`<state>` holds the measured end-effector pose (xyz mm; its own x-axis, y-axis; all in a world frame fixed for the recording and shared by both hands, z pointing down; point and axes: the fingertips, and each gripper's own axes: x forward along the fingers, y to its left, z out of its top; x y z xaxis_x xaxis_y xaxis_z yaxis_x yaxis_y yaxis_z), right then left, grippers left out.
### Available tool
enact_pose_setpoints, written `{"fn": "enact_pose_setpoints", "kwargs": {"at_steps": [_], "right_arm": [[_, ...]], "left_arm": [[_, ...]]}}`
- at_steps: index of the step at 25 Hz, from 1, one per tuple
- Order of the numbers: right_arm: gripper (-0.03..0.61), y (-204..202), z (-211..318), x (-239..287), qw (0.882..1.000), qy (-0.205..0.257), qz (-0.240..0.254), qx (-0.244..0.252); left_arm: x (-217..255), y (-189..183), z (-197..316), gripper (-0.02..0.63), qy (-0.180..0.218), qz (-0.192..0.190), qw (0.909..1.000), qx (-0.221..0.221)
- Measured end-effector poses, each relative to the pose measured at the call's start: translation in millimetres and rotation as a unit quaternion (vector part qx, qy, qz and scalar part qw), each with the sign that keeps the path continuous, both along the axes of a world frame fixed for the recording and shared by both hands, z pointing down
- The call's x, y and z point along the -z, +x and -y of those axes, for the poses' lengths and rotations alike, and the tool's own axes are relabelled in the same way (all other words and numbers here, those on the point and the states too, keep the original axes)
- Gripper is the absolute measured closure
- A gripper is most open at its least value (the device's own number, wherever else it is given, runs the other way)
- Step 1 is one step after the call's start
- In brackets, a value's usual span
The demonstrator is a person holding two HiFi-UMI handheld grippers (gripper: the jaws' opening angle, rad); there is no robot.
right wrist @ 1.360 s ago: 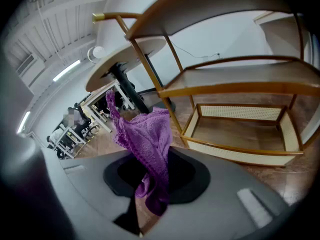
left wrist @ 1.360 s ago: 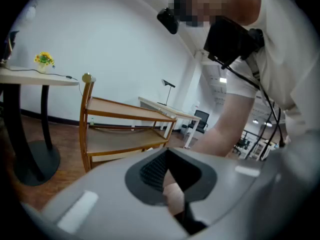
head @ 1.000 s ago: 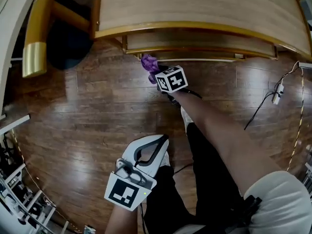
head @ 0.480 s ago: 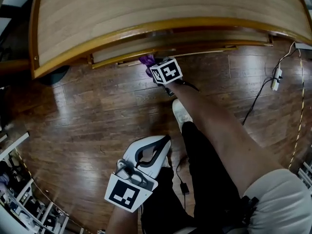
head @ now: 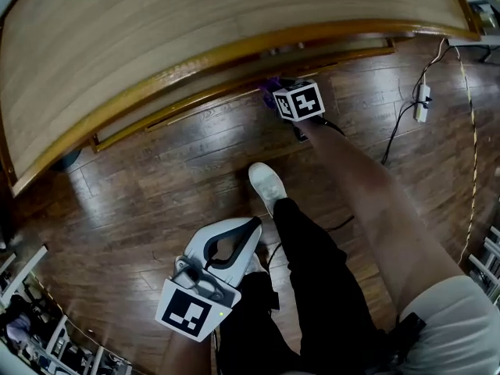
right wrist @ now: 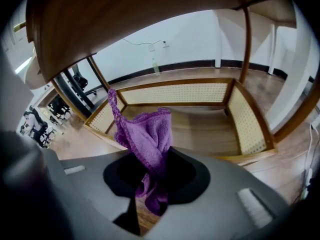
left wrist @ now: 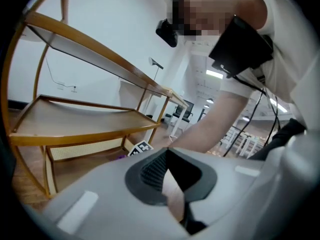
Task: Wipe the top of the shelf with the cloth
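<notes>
Right gripper (head: 276,93) with cloth (head: 269,87), beside shelf (head: 195,22)

- No text, brand, number or sign is legible in any view.
- The only printed marks are black-and-white square code patterns on the left cube (head: 188,317) and the right cube (head: 299,100). They carry no letters or digits.

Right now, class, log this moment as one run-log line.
right gripper: shut on purple knitted cloth | left gripper: shut, empty | cloth: under curved wooden shelf top
</notes>
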<state>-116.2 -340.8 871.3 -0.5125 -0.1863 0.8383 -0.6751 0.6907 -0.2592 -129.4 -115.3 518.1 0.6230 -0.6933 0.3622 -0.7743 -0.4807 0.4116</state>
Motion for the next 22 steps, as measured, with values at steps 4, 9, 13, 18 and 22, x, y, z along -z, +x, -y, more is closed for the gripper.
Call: {"fn": "enact_pose_setpoints", "kwargs": {"at_steps": [4, 9, 13, 18, 22], "right_arm": [[0.477, 83.1, 47.5, -4.5, 0.997, 0.021, -0.044, -0.051], [0.477, 176.4, 78.9, -13.9, 0.987, 0.032, -0.117, -0.102], [0.477, 204.0, 96.8, -4.7, 0.979, 0.062, -0.149, -0.124], [0.477, 156.4, 40.2, 5.6, 0.986, 0.070, -0.101, -0.109], [0.477, 19.7, -88.7, -21.4, 0.996, 0.000, -0.032, 0.085]], "left_arm": [[-4.5, 7.0, 14.0, 0.595, -0.001, 0.003, 0.9998, -0.020], [-7.2, 5.6, 27.7, 0.595, 0.004, 0.010, 0.9995, -0.029], [-3.7, 5.9, 36.3, 0.595, 0.031, 0.017, 0.9991, -0.023], [3.0, -4.5, 20.7, 0.595, 0.034, 0.007, 0.9994, 0.007], [1.3, -23.7, -2.1, 0.595, 0.026, 0.019, 0.9990, 0.029]]}}
